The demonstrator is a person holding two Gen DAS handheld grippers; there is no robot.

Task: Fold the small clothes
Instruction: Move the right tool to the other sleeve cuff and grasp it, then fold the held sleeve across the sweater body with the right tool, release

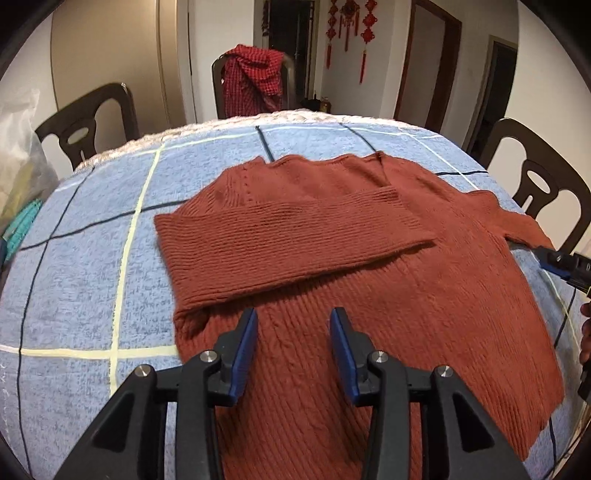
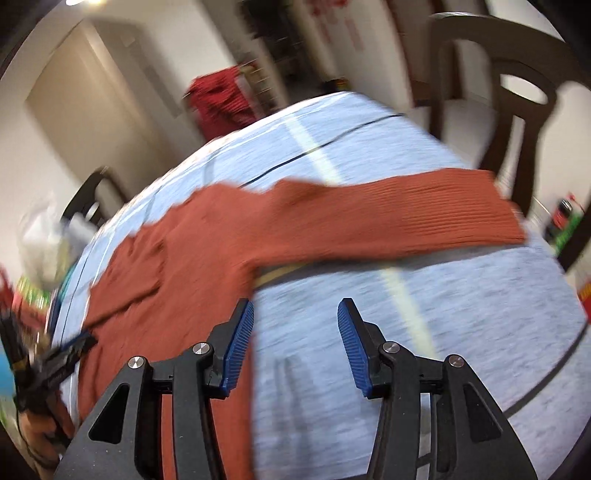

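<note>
Sweater (image 1: 369, 280) lies flat w/ one sleeve (image 1: 291, 236) folded across; other sleeve (image 2: 388, 218) stretched out, prob. next. Left gripper (image 1: 293, 350) & right gripper (image 2: 295, 347) both wide, empty.

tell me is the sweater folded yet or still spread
Partly folded. One sleeve lies folded across the sweater body; the other sleeve stretches out flat on the blanket. Both grippers, left and right, are open and empty.

**Dining room around a blue-covered table**

Pale walls are filling the top of the frame, with red knot ornaments (image 1: 347, 26) hanging at upper centre. Dark wooden chairs (image 1: 86, 123) are standing around the table's blue checked cover (image 1: 92, 258); the far chair is carrying a red checked garment (image 1: 251, 79). A brown-framed doorway (image 1: 428, 62) is opening at upper right.
</note>
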